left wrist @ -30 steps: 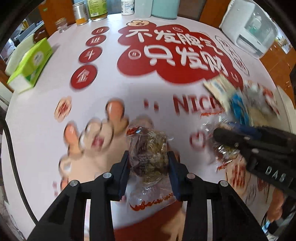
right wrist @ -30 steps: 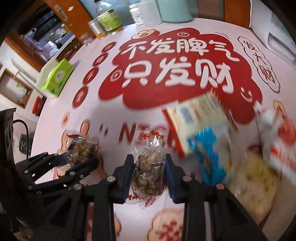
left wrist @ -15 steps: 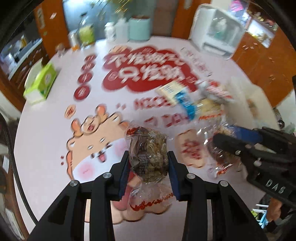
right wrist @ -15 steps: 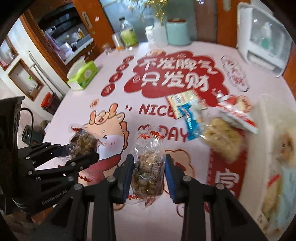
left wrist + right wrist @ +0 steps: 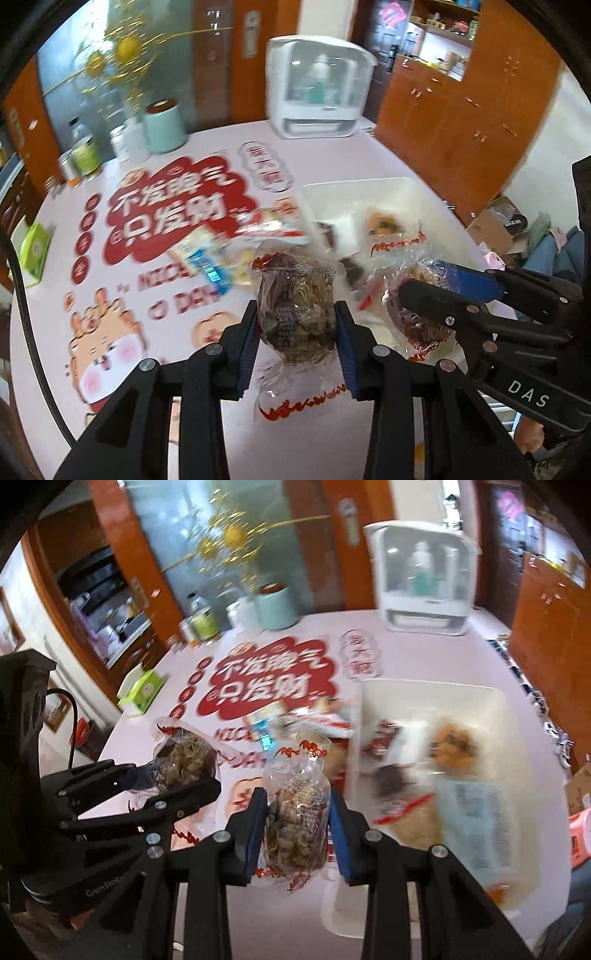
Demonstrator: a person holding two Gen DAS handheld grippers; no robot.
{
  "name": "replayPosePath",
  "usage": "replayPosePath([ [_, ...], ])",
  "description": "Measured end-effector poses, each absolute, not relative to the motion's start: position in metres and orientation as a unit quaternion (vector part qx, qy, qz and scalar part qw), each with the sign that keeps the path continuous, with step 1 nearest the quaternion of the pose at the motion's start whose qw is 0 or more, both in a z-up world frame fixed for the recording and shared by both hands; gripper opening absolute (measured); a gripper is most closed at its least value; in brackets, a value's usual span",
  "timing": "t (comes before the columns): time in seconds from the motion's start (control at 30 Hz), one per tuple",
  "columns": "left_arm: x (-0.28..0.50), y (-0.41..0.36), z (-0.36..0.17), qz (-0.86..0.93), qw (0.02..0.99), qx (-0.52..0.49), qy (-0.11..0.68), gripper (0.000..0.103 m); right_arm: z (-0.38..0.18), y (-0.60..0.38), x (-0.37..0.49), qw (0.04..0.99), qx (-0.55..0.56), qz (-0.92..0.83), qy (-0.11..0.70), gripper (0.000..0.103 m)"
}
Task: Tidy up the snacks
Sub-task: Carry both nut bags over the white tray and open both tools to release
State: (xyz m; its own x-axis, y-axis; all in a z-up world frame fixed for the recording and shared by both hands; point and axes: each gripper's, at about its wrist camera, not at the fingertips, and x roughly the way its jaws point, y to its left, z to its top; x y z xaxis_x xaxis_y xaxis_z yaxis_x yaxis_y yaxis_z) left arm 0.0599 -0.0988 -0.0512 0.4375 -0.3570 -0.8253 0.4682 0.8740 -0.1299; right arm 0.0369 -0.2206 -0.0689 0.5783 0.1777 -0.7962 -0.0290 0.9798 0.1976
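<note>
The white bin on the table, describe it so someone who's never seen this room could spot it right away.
Start at the round pink table with the big red cloud design. Toward its right edge, nearer than the white countertop appliance, sits the white bin. It is the only open rectangular container there, already holding several snack packets.

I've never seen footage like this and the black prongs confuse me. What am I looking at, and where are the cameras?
There is no robot: a person holds a two-fingered tool in each hand, and each carries a fisheye camera looking forward along its fingers.

The left camera's picture shows the left tool shut on a clear snack bag of brownish pieces, with the other tool to its right. The right camera's picture shows the right tool shut on a second snack bag.

Below is a pink table with red printed lettering. On it are a white bin already holding snacks, a few loose packets, a green tissue box and, at the far edge, jars and a white appliance.
</note>
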Motion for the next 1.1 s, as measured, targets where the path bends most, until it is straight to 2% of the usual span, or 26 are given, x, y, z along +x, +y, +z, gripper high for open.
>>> replayPosePath([
  [0.43,0.049,-0.219,-0.055,-0.253,0.844,0.057,0.47,0.037,-0.062,-0.337,0.006,0.892,0.098,0.018,0.441,0.034],
  [0.87,0.07,-0.254,-0.065,-0.219,0.843,0.061,0.488,0.038,-0.085,-0.377,0.021,0.875,0.116,0.039,0.469,0.034],
  [0.9,0.071,-0.254,-0.065,-0.219,0.842,0.062,0.489,0.043,-0.087,-0.378,0.024,0.873,0.12,0.041,0.472,0.034],
  [0.93,0.072,-0.254,-0.065,-0.215,0.843,0.062,0.49,0.054,-0.088,-0.381,0.025,0.871,0.125,0.041,0.473,0.035],
  [0.97,0.073,-0.253,-0.065,-0.203,0.846,0.065,0.488,0.058,-0.089,-0.381,0.026,0.871,0.125,0.041,0.474,0.035],
  [1.03,0.077,-0.248,-0.065,-0.179,0.853,0.065,0.486,0.075,-0.09,-0.384,0.029,0.87,0.124,0.039,0.476,0.039],
  [1.1,0.081,-0.242,-0.065,-0.174,0.853,0.051,0.489,0.08,-0.091,-0.388,0.032,0.868,0.131,0.036,0.477,0.045],
])
